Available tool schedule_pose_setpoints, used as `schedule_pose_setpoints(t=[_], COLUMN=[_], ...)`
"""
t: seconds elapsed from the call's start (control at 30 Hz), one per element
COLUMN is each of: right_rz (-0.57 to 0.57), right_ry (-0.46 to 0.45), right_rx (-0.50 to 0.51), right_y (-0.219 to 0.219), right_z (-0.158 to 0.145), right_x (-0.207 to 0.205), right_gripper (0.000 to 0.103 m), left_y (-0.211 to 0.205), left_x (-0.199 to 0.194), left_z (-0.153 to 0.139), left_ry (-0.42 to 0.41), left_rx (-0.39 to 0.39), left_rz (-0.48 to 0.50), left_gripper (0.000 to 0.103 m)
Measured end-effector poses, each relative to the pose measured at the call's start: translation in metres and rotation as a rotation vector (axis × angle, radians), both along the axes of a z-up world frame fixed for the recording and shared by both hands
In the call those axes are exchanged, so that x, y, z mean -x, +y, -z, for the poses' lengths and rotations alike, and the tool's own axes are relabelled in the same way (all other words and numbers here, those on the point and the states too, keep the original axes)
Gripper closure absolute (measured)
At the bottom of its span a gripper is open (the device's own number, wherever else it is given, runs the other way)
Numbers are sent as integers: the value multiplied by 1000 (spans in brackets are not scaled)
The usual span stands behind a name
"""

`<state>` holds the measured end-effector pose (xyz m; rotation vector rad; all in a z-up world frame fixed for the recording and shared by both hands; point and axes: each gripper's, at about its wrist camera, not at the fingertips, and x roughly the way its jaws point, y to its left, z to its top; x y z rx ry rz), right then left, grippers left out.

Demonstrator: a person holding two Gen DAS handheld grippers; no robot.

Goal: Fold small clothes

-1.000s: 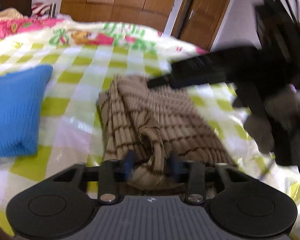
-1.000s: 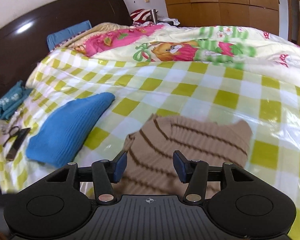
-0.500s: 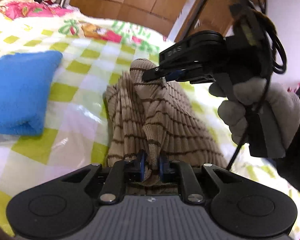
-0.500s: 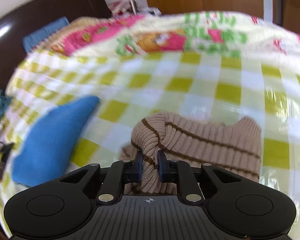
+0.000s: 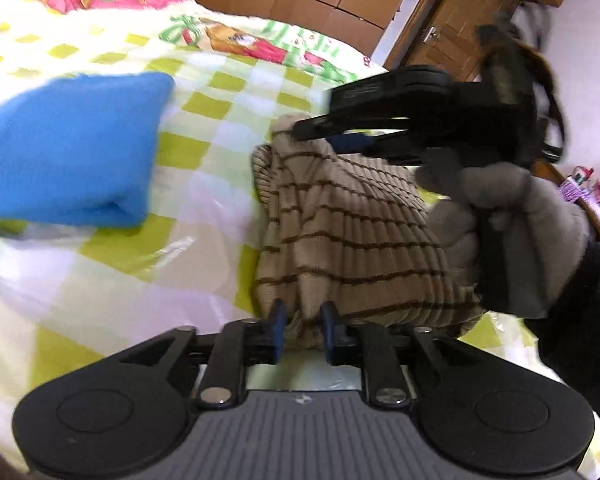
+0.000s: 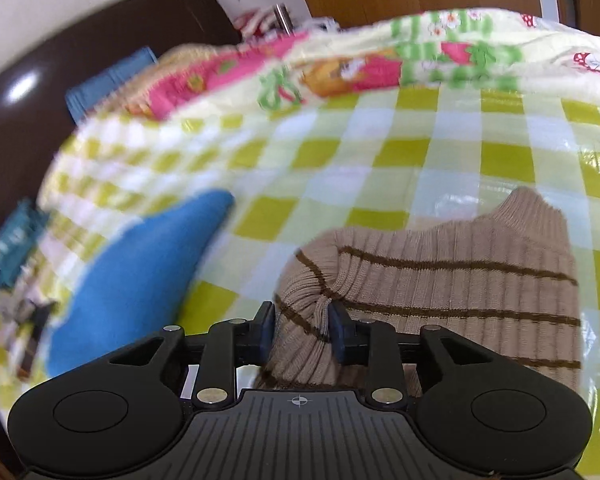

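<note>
Both grippers on the striped sweater, jaws just eased wider.

Left gripper (image 5: 302, 330) pinches the tan striped sweater (image 5: 352, 240) at bottom centre; right gripper (image 6: 302, 330) grips its far bunched edge, centre frame. Blue folded garment (image 5: 68, 148) lies left on the checked bedspread (image 5: 228, 92).

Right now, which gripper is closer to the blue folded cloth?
Left. The left gripper grips the striped sweater at the end lying beside the blue folded cloth; the right gripper holds its far end, further off.

Bright daylight, glare on the bedspread (image 6: 580, 168), motion blur, fisheye-bent edges.
</note>
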<state>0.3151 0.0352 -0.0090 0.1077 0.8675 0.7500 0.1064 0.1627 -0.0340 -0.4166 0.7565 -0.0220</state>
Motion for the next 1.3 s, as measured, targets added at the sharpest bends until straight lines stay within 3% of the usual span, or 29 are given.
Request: schedule_pose_setpoints(t=[0.1, 0.23, 0.43, 0.53, 0.63, 0.7, 0.77, 0.9, 1.03, 1.17, 1.3], right_rz=[-8, 28, 147, 179, 185, 172, 147, 112, 87, 90, 100], right_ry=[-24, -60, -1, 58, 186, 238, 198, 207, 240, 176, 73], right_rx=[-89, -154, -116, -71, -127, -158, -96, -76, -32, -9, 63], right_y=[-23, -67, -144, -162, -173, -171, -162, -157, -151, -160, -168], right_z=[-20, -40, -24, -4, 20, 34, 39, 43, 52, 27, 2], right_x=[13, 27, 51, 62, 65, 67, 72, 80, 84, 93, 103], right_gripper=[67, 64, 57, 56, 56, 55, 58, 60, 61, 58, 58], left_y=[2, 2, -26, -39, -52, -60, -59, -39, -38, -28, -13], left_x=[7, 6, -57, -108, -156, -176, -188, -184, -189, -173, -130], left_z=[-11, -34, -56, -51, -33, -16, 6, 21, 19, 3, -16], left_ry=[15, -32, -172, -176, -171, -123, -51, -64, -50, -70, -92], left_rx=[-68, -133, -189, -158, -143, -185, -237, -250, -256, -253, -250], left_rz=[-25, -37, 95, 173, 256, 272, 258, 220, 212, 181, 139], left_gripper=[66, 67, 66, 65, 65, 65, 65, 79, 81, 79, 75])
